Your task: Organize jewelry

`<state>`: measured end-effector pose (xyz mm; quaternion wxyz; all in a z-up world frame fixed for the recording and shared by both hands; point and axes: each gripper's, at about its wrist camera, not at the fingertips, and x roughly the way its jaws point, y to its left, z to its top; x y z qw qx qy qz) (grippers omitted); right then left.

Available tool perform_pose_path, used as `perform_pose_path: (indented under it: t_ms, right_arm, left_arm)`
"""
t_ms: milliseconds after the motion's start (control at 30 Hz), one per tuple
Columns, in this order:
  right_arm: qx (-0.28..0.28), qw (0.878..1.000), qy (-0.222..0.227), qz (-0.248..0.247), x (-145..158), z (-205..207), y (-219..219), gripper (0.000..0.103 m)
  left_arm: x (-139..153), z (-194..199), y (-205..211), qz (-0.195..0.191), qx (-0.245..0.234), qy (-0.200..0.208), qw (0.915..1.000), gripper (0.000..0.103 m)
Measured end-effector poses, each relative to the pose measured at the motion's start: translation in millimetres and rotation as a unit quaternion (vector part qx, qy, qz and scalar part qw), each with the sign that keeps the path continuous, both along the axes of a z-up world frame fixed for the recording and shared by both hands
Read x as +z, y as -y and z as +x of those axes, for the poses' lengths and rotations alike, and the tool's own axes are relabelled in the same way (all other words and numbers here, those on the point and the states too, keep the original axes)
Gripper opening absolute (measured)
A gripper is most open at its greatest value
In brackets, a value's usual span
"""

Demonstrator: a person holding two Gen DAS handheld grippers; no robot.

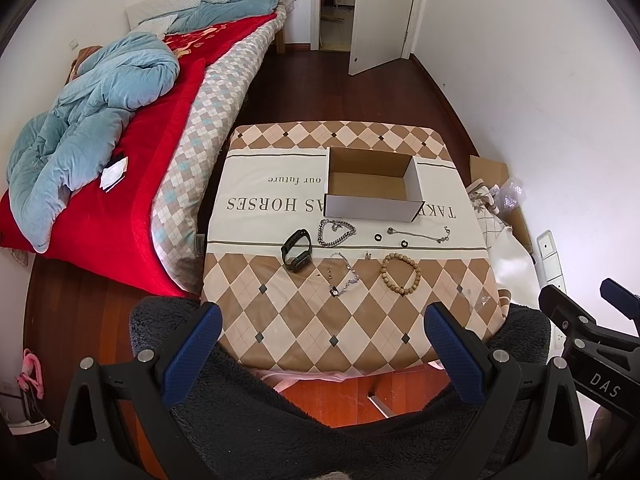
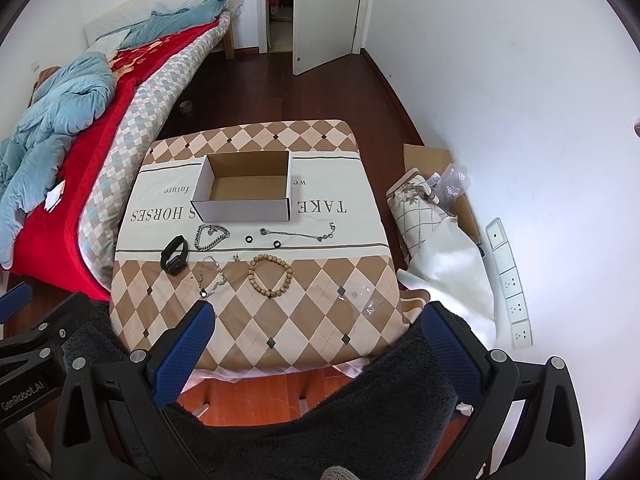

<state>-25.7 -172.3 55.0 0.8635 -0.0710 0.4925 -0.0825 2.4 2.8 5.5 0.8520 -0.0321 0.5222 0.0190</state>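
Observation:
An empty cardboard box (image 1: 372, 184) (image 2: 244, 186) stands on the cloth-covered table (image 1: 304, 332) (image 2: 304, 320). In front of it lie a black smartwatch (image 1: 297, 250) (image 2: 175, 258), a thick silver chain (image 1: 336, 232) (image 2: 211, 236), a thin silver chain (image 1: 420, 234) (image 2: 298, 234), two small black rings (image 1: 378, 237) (image 2: 250, 239), a thin pendant necklace (image 1: 342, 276) (image 2: 212, 276) and a wooden bead bracelet (image 1: 401, 273) (image 2: 270, 276). My left gripper (image 1: 322, 344) and right gripper (image 2: 318, 344) hover open over the table's near edge, holding nothing.
A bed (image 1: 120, 168) with a red blanket and blue quilt runs along the left. Folded cloth, cardboard and bubble wrap (image 2: 436, 208) lie on the floor at the right, beside a white power strip (image 2: 510, 284). A door (image 1: 380, 12) stands ajar at the back.

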Motion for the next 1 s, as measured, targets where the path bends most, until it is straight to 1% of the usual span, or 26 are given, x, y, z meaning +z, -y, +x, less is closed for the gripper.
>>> perform_pose_path:
  t_ms: [1000]
  right_arm:
    - [0.0, 1.0, 0.003, -0.003, 2.6, -0.1, 0.5, 0.103]
  left_arm:
    - [1.6, 0.5, 4.0, 0.0, 0.0, 0.003, 1.0, 0.103]
